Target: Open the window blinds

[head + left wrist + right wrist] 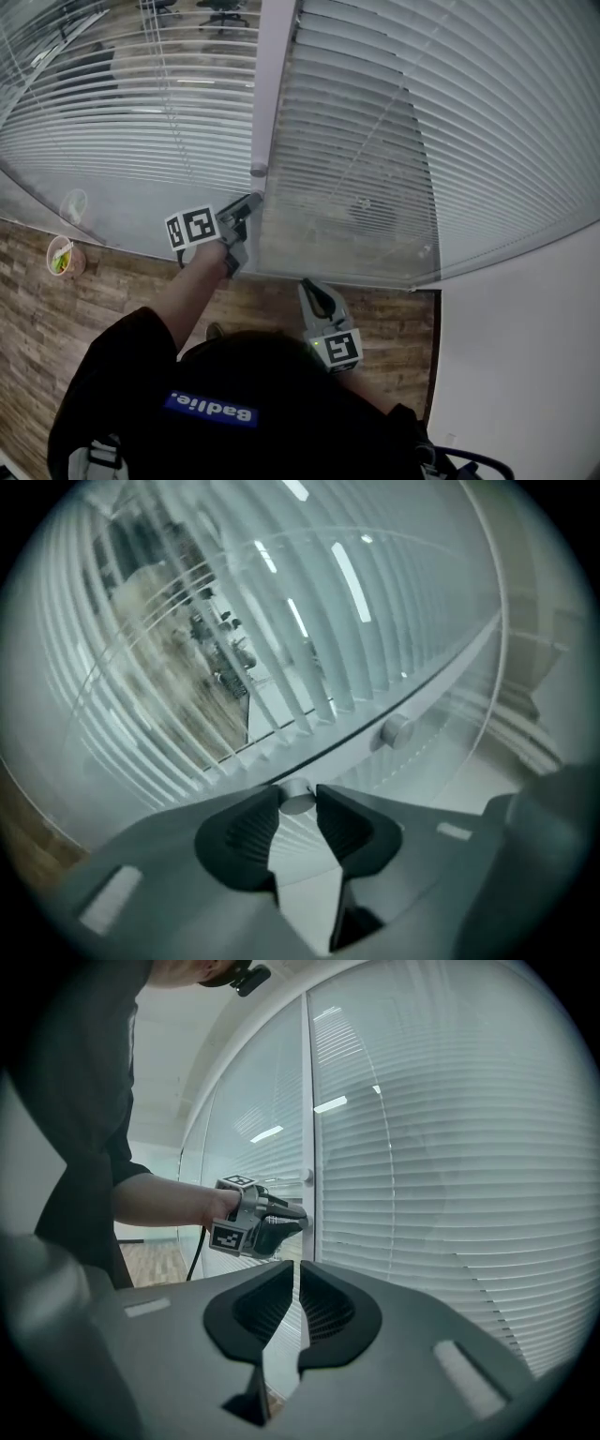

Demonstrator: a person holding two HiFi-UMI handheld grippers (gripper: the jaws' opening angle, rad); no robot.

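L gripper [298,797] clenched on knob [298,805] at frame [274,84] edge; R gripper [297,1269] barely parted, empty, off blinds [450,1194].

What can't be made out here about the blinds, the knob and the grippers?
- Head view: the left gripper covers the knob it clamps; only a second knob nearby shows.
- Right gripper view: the left gripper's body hides that knob.
- Left gripper view: the room behind the blinds is blurred by slats and glass.
- Head view: the jaw gap of the right gripper and the contents of the cup are too small to read.
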